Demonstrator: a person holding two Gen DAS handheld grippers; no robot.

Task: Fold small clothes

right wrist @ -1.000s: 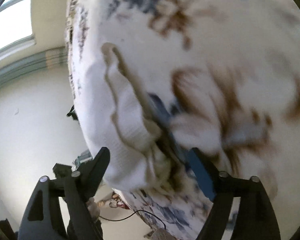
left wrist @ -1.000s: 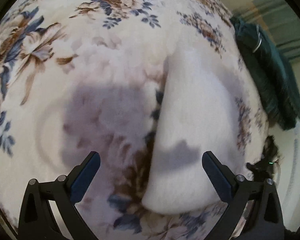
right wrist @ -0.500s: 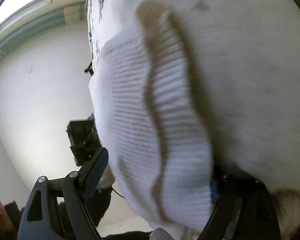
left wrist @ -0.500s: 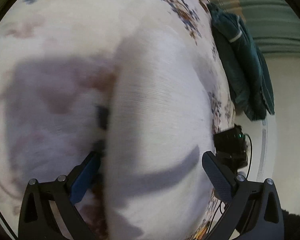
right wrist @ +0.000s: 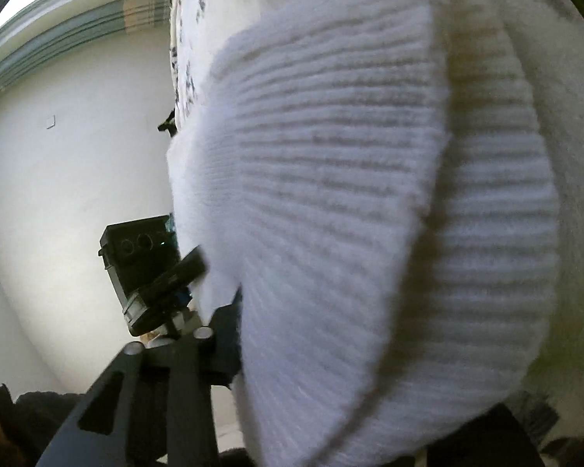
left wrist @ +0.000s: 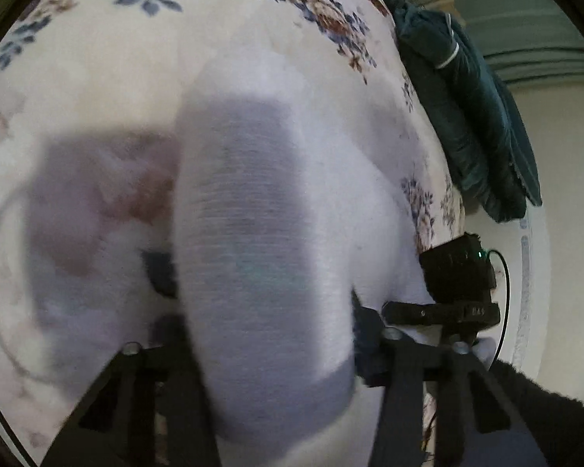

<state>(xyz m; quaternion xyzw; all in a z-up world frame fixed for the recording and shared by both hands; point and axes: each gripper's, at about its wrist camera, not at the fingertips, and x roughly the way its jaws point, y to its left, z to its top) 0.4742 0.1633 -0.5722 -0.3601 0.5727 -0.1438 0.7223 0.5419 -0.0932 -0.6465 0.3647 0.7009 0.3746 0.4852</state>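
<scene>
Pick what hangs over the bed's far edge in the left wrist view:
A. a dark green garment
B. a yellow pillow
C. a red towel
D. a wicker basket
A: a dark green garment with a pale stripe drapes over the edge of the floral bed, beyond the white sock.

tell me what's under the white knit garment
The white knit garment lies on a floral bedspread, which shows around it. The patch directly beneath is covered. The left gripper and right gripper have their jaws mostly hidden by the fabric.
</scene>
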